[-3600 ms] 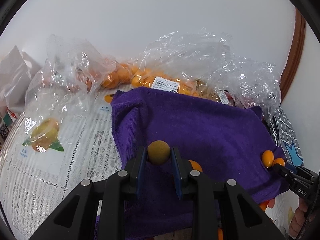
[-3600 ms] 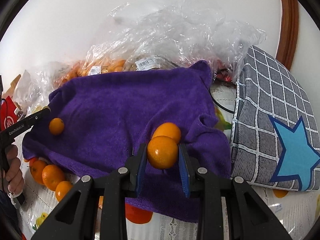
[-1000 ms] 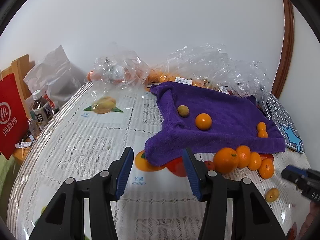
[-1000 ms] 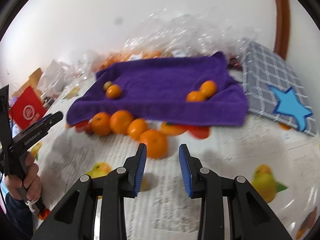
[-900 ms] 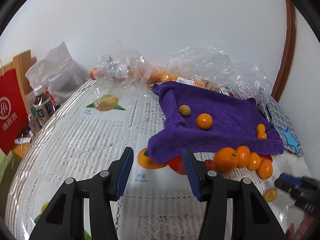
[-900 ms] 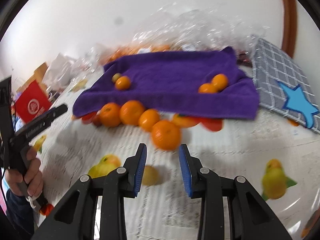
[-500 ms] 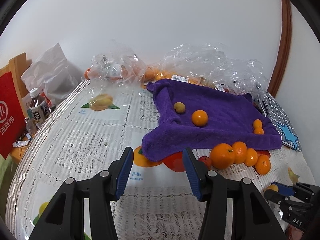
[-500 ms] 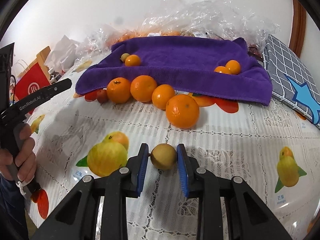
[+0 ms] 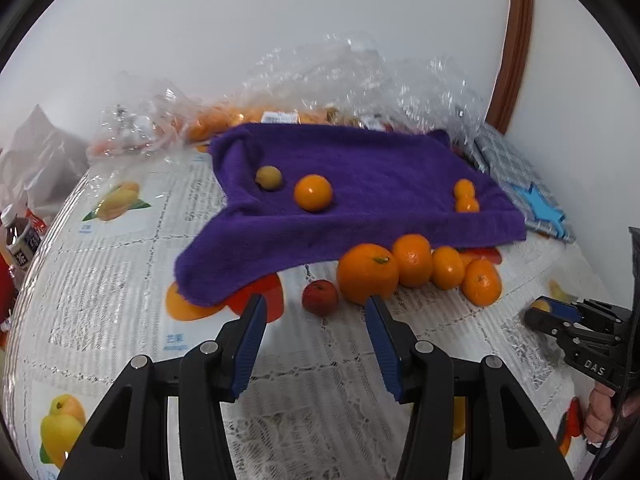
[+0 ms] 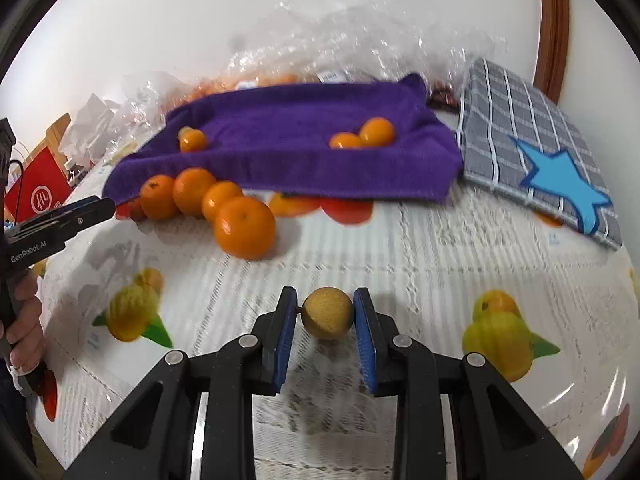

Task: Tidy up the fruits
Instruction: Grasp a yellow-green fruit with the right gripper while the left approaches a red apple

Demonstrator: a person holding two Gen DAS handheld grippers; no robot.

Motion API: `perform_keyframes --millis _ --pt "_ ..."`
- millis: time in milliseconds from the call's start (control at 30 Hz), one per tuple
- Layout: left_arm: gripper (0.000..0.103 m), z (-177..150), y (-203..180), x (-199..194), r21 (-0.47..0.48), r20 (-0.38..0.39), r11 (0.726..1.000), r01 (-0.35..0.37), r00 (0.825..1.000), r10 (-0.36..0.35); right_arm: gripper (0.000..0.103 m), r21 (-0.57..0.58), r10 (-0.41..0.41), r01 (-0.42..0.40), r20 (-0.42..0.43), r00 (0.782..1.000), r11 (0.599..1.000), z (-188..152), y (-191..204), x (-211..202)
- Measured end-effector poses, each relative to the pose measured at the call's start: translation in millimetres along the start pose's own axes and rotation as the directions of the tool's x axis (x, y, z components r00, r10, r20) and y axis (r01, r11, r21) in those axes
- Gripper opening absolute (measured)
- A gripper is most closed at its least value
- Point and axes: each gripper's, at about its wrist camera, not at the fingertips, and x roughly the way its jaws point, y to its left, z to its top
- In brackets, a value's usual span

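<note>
Mostly lace tablecloth [image 9: 100, 292], purple towel [image 9: 360, 184], white wall [image 9: 240, 32].

Grey checked cloth with blue star [image 10: 532, 148] lies at the bench's [image 10: 440, 248] far right corner. Red sign [image 10: 38, 194] and bottle [image 9: 18, 236] stand beyond its left edge.

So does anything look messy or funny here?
Yes. The purple towel is rumpled, one corner sagging over the printed fruit. Four oranges and a small red fruit sit loose off the towel, on the tablecloth.
</note>
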Motion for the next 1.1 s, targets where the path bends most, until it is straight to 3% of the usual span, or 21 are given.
perform_keyframes --millis 67,233,367,500,600,633,900,1100 --pt "0.049 0.0 -1.0 9.3 0.011 -0.031 0.999 -0.046 0.998 0.047 0.029 0.000 0.008 -0.008 -0.007 1.000 1.000 -3.6 -2.8 3.2" --pt "0.049 0.5 3.3 24.1 0.002 -0.091 1.000 -0.024 0.996 0.025 0.029 -0.003 0.024 -0.024 0.000 1.000 1.000 -7.0 -4.4 2.6" --pt "0.048 5.0 -2.5 32.0 0.030 -0.097 0.999 -0.032 0.995 0.035 0.029 0.020 0.041 -0.041 0.004 0.999 0.999 -7.9 -8.5 2.8" --pt "0.041 10.8 -1.4 37.7 0.013 -0.098 1.000 -0.017 0.995 0.018 0.029 0.039 0.057 -0.058 0.006 0.998 0.998 -7.3 -11.2 3.0" --pt "0.030 10.4 2.0 37.8 -0.011 -0.096 1.000 0.005 0.995 -0.006 0.029 0.044 0.064 -0.064 0.009 0.998 0.997 -7.1 -11.6 3.1" --pt "0.022 10.3 3.2 38.3 -0.019 -0.097 1.000 0.004 0.995 -0.006 0.029 0.049 0.071 -0.072 0.010 0.997 0.996 -6.8 -12.4 3.1" --pt "0.023 7.5 14.3 22.0 -0.103 -0.006 0.992 0.075 0.997 -0.076 0.029 0.070 0.091 -0.092 0.017 0.996 0.993 -6.8 -14.9 2.9" --pt "0.023 7.8 8.3 14.1 -0.088 0.041 0.992 0.091 0.995 -0.088 0.029 0.072 0.084 -0.085 0.019 0.996 0.994 -7.3 -15.6 2.5"
